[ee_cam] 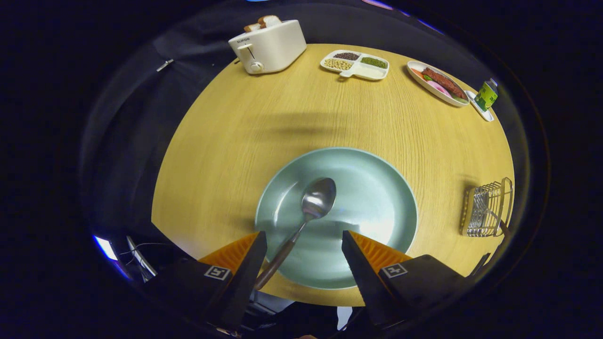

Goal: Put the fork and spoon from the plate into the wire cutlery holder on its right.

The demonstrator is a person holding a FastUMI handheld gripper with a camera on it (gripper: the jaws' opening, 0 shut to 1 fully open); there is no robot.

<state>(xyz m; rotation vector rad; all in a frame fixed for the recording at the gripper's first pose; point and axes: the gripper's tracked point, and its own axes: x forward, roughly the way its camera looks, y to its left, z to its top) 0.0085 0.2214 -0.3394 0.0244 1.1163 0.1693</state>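
Inspecting the working area, we find the tongs (304,242) released, their fingers spread wide and grasping nothing, poised low over the near part of the plate (377,188). The spoon (308,212) lies on that plate between the fingers: its bowl points ahead of them, and its dark handle runs back close against the left finger (245,268), passing over the plate's near rim. The right finger stands well apart from it.

We see no fork on the plate. The wire cutlery holder (485,209) stands upright on the tabletop (264,122) to the right of the tongs and beyond the plate's rim; something appears to sit inside it, though we cannot tell what.

We judge the step in hand to be the grasp of the spoon. To do it well, we would shift the tongs slightly left so the handle sits midway between the fingers, then descend until both tips bracket the handle near its junction with the metal neck. Closing off-centre risks the left finger pushing the spoon aside or rolling it on the smooth glaze. A firm squeeze is advisable, as the handle is slender and rounded.

Further ahead, a toaster (268,44), a divided dish (355,63) of beans and an oval dish (438,82) of food stand along the far edge, well clear of the route to the holder.
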